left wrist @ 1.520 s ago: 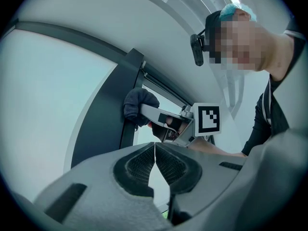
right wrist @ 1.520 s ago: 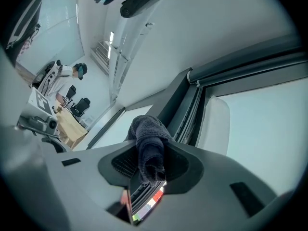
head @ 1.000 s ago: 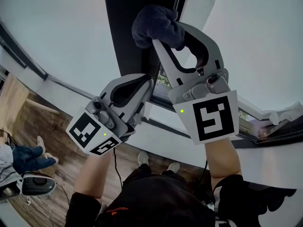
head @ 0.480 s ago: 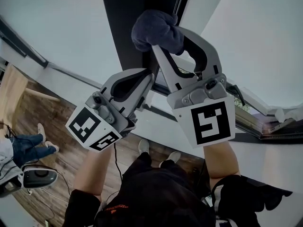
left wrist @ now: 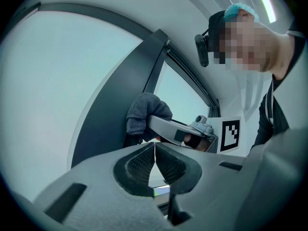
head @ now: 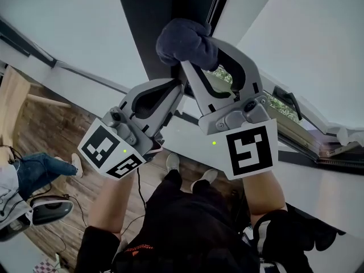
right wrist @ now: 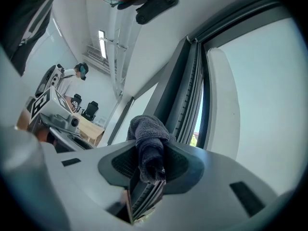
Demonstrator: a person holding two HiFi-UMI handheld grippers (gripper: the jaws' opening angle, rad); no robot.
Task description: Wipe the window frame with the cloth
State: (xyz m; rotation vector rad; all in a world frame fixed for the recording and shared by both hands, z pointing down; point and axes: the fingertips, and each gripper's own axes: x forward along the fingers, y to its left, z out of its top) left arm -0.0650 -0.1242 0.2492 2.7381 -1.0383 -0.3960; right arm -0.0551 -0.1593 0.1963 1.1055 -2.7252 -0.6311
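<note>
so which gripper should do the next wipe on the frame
Right. The right gripper is shut on the cloth, up at the dark window frame. The left gripper is shut on nothing and sits lower.

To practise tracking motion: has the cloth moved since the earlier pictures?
Yes: the cloth has slid downward along the dark window frame.

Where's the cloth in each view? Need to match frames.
Head view: cloth top centre, against the dark window frame.
Left gripper view: cloth centre-left, against the frame.
Right gripper view: cloth lower centre, frame behind.
Shared landmark: the dark window frame.
</note>
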